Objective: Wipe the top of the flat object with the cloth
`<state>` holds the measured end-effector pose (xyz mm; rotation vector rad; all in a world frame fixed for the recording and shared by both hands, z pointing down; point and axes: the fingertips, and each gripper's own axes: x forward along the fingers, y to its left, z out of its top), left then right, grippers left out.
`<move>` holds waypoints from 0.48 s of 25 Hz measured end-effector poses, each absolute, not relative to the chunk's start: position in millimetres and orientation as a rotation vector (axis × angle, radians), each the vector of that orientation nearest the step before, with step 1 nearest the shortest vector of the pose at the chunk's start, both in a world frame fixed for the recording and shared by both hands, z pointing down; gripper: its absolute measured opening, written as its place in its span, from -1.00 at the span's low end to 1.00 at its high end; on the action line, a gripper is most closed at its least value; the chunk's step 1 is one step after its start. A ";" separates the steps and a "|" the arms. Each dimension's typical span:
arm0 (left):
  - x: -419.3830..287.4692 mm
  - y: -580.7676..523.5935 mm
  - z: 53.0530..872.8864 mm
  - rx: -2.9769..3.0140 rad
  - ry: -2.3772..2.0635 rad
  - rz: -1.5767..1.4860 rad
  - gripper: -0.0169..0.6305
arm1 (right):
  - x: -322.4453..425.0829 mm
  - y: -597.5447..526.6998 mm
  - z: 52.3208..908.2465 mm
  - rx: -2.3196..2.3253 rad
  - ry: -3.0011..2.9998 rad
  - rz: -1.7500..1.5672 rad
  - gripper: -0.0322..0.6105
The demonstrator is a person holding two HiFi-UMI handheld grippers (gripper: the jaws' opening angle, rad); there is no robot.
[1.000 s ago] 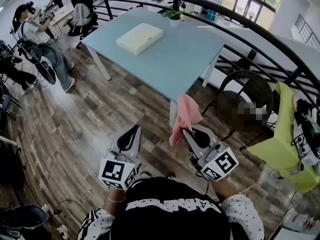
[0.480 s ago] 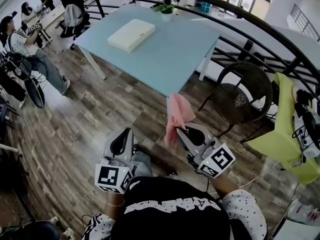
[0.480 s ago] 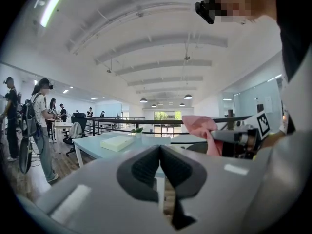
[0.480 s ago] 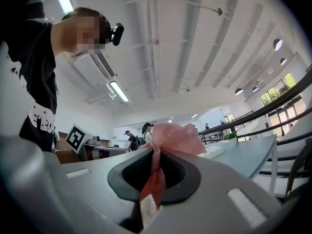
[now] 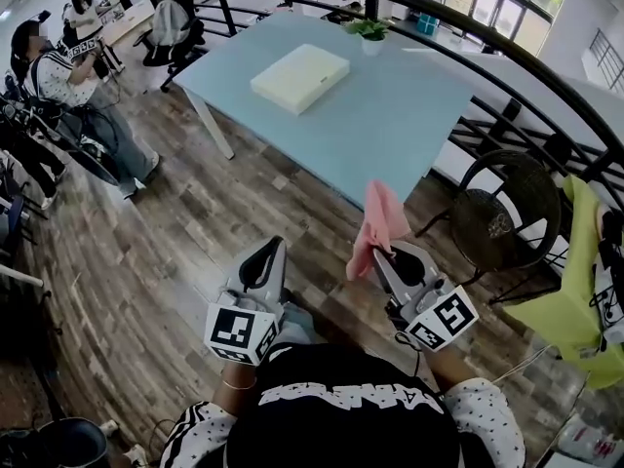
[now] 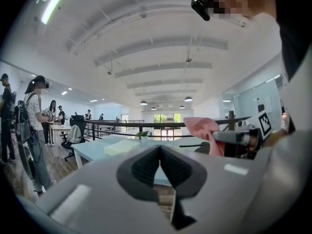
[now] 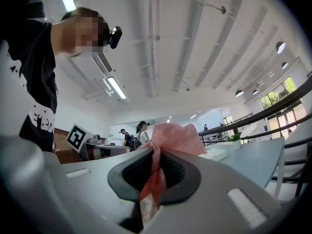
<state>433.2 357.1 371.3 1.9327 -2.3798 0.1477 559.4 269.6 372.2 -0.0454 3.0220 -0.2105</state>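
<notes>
A flat cream slab (image 5: 299,78) lies on the far part of a light blue table (image 5: 380,130); it shows small in the left gripper view as the flat object (image 6: 121,146) and in the right gripper view as the slab (image 7: 214,154). My right gripper (image 5: 378,253) is shut on a pink cloth (image 5: 379,224), which stands up out of its jaws, seen close as the cloth (image 7: 171,138). My left gripper (image 5: 270,252) is shut with nothing in it, its jaws meeting at the left gripper (image 6: 159,151). Both grippers hang over the wooden floor, short of the table's near edge.
A small potted plant (image 5: 370,30) stands at the table's far edge. A dark round chair (image 5: 505,213) and a yellow-green chair (image 5: 577,281) sit to the right. A curved black railing (image 5: 458,22) runs behind the table. People (image 5: 60,76) stand at the far left.
The view has shifted; the table and slab sit a little further right and lower in the head view. Both grippers stay in front of me, the right still holding the cloth.
</notes>
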 end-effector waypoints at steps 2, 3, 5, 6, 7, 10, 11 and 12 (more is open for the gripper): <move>414.0 354.8 369.7 1.932 -2.384 0.148 -0.95 | 537.3 268.0 370.9 -0.032 3.033 -0.210 -0.82; 404.5 353.7 369.0 1.929 -2.388 0.148 -0.95 | 526.8 266.8 370.1 -0.025 3.038 -0.209 -0.82; 382.4 351.1 371.2 1.915 -2.397 0.149 -0.95 | 504.1 262.6 369.9 -0.012 3.039 -0.210 -0.82; 369.5 349.5 373.9 1.905 -2.401 0.148 -0.95 | 491.4 259.8 370.9 -0.008 3.037 -0.211 -0.82; 356.3 348.1 377.0 1.894 -2.403 0.147 -0.95 | 478.3 256.8 372.2 -0.004 3.035 -0.213 -0.82; 321.2 344.4 382.4 1.880 -2.401 0.153 -0.95 | 441.6 249.8 375.0 -0.002 3.037 -0.227 -0.82; 311.0 343.4 381.7 1.884 -2.400 0.156 -0.95 | 430.4 247.9 374.9 -0.003 3.039 -0.227 -0.82; 300.9 342.4 380.5 1.890 -2.399 0.158 -0.95 | 419.7 245.6 374.5 -0.006 3.043 -0.223 -0.82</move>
